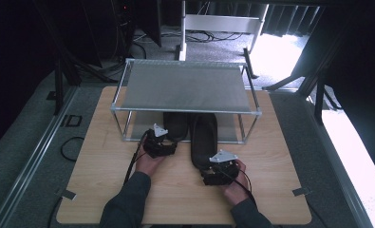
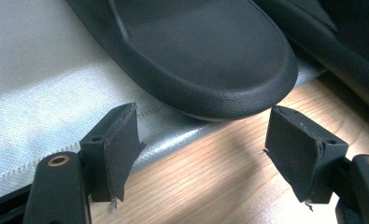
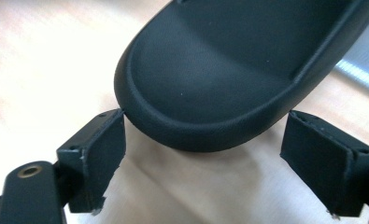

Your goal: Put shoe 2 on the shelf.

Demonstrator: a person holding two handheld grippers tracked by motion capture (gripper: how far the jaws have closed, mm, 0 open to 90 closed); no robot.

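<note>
Two black slippers lie side by side under a metal rack (image 1: 185, 88). The left slipper (image 1: 175, 124) rests mostly on the rack's grey lower mat; its heel (image 2: 205, 60) overhangs the mat edge. My left gripper (image 1: 159, 142) stands open just short of that heel, jaws apart (image 2: 203, 161). The right slipper (image 1: 204, 137) sticks out further onto the wooden table. My right gripper (image 1: 218, 166) is open at its heel (image 3: 210, 93), one jaw on each side (image 3: 219, 165), with nothing clamped.
The wooden table (image 1: 104, 156) carries the two-tier rack with a grey mesh top shelf. The rack's thin posts (image 1: 126, 124) stand beside the slippers. Bare tabletop lies left and right of my hands. Dark floor, cables and stands surround the table.
</note>
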